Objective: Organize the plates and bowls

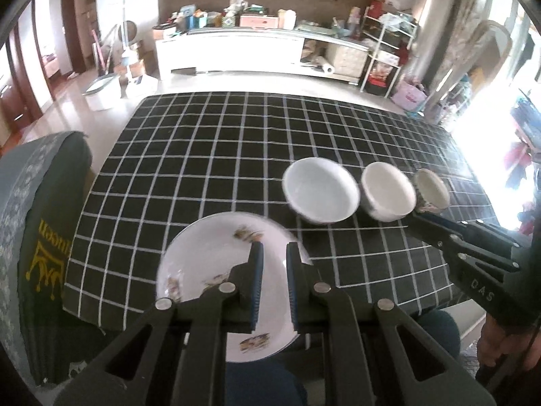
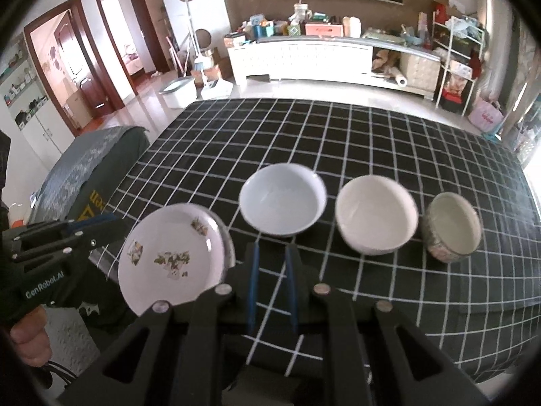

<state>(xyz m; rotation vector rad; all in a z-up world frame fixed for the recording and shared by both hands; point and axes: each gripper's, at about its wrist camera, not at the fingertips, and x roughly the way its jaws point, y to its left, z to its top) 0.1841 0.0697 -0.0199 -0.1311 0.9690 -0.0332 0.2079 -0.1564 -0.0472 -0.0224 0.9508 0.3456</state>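
A white plate with flower prints (image 1: pixel 209 253) (image 2: pixel 172 257) lies at the near left corner of the black checked tablecloth (image 1: pixel 209 155), its near side reaching past the cloth's edge. To its right, three bowls stand in a row: a wide white bowl (image 1: pixel 321 191) (image 2: pixel 282 199), a cream bowl (image 1: pixel 389 191) (image 2: pixel 375 215) and a small patterned bowl (image 1: pixel 432 191) (image 2: pixel 453 226). My left gripper (image 1: pixel 272 245) (image 2: pixel 115 225) hangs above the plate, jaws nearly together, holding nothing. My right gripper (image 2: pixel 272 247) (image 1: pixel 416 218) hovers in front of the white bowl, shut and empty.
A chair with a grey-green cover (image 1: pixel 40 220) (image 2: pixel 91 169) stands against the table's left side. A long white cabinet (image 2: pixel 321 57) with clutter and a metal rack (image 2: pixel 456 61) line the far wall. A person's hand (image 2: pixel 27 331) grips the left tool.
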